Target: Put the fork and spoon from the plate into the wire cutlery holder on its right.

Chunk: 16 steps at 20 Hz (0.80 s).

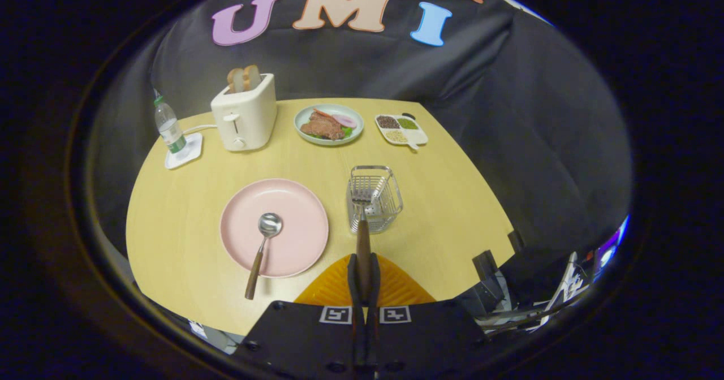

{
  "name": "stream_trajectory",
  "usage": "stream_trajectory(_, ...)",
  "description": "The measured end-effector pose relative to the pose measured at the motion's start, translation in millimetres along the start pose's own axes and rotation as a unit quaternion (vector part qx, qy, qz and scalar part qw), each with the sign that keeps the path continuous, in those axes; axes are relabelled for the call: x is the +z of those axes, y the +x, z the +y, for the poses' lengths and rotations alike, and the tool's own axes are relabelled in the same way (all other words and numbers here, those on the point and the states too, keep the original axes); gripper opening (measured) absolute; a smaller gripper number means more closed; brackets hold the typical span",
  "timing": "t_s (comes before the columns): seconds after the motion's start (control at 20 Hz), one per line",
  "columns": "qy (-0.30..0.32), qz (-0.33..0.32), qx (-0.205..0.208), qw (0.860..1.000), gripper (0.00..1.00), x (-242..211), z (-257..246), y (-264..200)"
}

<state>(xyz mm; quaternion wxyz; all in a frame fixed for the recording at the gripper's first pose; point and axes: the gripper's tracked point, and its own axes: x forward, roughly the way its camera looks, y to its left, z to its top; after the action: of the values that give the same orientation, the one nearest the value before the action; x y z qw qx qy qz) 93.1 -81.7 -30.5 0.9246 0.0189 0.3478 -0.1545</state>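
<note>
My gripper is shut on the fork by its brown wooden handle, held high over the table. The fork's metal tines point ahead and overlap the near rim of the wire cutlery holder, which stands upright to the right of the pink plate. On that plate lies the spoon, bowl up toward the plate's middle, its wooden handle sticking out over the plate's near rim onto the table. Whether the tines are inside the holder or just above it is unclear.
Farther back on the yellow wooden table stand a white toaster with bread, a water bottle on a white coaster, a plate of food and a divided dish of grains. The table's edge drops off to the right.
</note>
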Motion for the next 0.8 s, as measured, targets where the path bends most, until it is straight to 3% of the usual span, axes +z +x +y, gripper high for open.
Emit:
stream_trajectory(0.15,0.002,0.052,-0.018,0.998,0.04,6.7,-8.7,14.8)
stream_trajectory(0.65,0.049,0.168,0.005,0.985,0.04,23.0,-0.1,49.2)
stream_trajectory(0.8,0.034,0.186,0.006,0.982,0.06,24.7,-5.0,59.6)
